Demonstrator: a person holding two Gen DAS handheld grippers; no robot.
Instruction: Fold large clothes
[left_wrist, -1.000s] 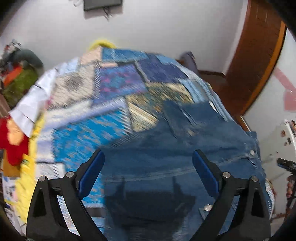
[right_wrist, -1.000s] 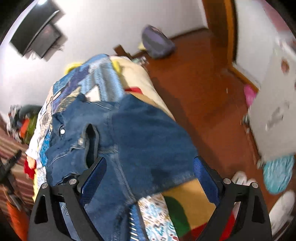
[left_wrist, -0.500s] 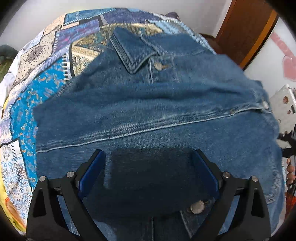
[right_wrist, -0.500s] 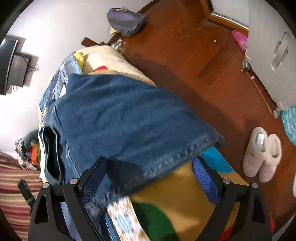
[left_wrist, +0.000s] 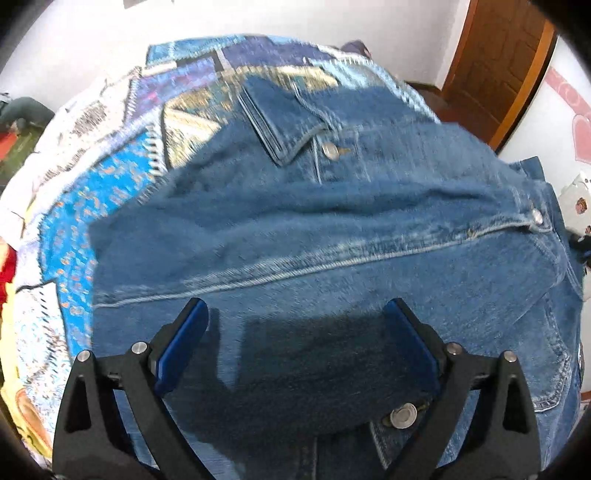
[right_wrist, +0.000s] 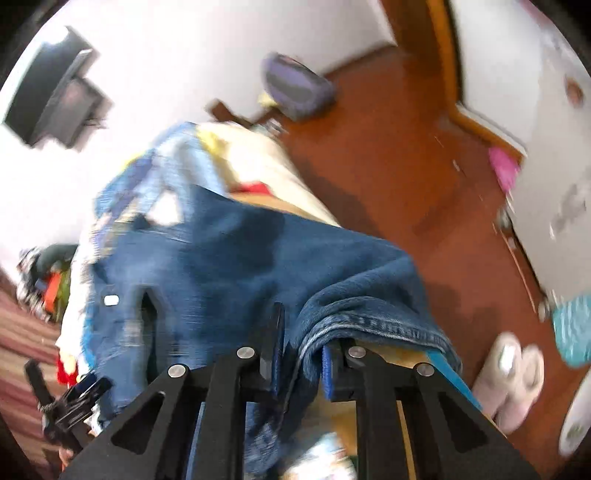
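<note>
- Right gripper (right_wrist: 301, 354): jaws drawn nearly together, the hem of the denim jacket (right_wrist: 258, 266) bunched and pinched between the blue pads.
- Left gripper (left_wrist: 295, 343): jaws spread wide, nothing held; denim jacket (left_wrist: 314, 229) seen flat beneath and between the two fingers, contact not determinable.
- Denim jacket: spread on the patchwork quilt (left_wrist: 110, 192), collar at the far end from the left gripper, metal buttons exposed, one edge hung past the bed's side toward the wooden floor (right_wrist: 406, 166).
- Pale slippers (right_wrist: 513, 373): set on the floor beside the jacket's pinched hem.
- Purple bag (right_wrist: 295, 88): lying beyond the jacket, against the white wall.
- Wall-mounted screen (right_wrist: 55, 96): recorded above the jacket's far end.
</note>
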